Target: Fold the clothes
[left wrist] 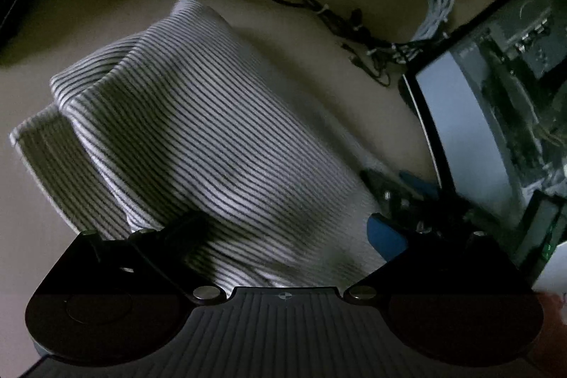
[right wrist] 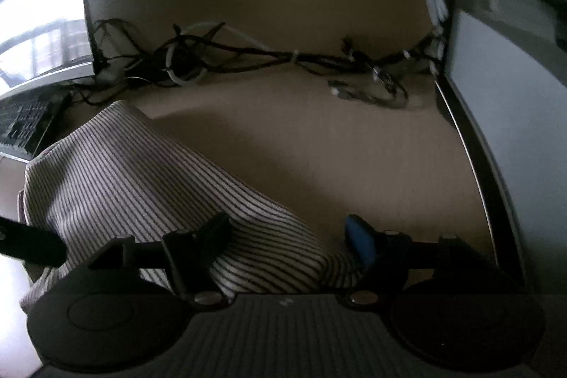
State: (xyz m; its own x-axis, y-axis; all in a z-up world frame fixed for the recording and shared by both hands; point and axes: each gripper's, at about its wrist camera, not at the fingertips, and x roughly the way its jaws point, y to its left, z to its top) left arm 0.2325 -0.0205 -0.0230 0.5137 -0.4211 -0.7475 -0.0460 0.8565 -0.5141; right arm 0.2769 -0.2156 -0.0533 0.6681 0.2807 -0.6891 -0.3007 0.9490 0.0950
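My right gripper (right wrist: pixel 288 236) stands wide apart, straddling the near corner of the striped shirt (right wrist: pixel 141 179), pads not yet pressing. My left gripper (left wrist: pixel 287 229) is spread too, over the same half-folded shirt on the desk (right wrist: pixel 319 144). I reckon I should pinch both layers evenly before lifting, and keep clear of the cables (right wrist: pixel 226 55) behind.

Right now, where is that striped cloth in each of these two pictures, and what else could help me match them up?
Left wrist view: the striped cloth fills the centre, running from upper left down between the open left gripper.
Right wrist view: the striped cloth lies lower left, one corner between the open right gripper.
Shared landmark: the tangle of dark cables behind it.
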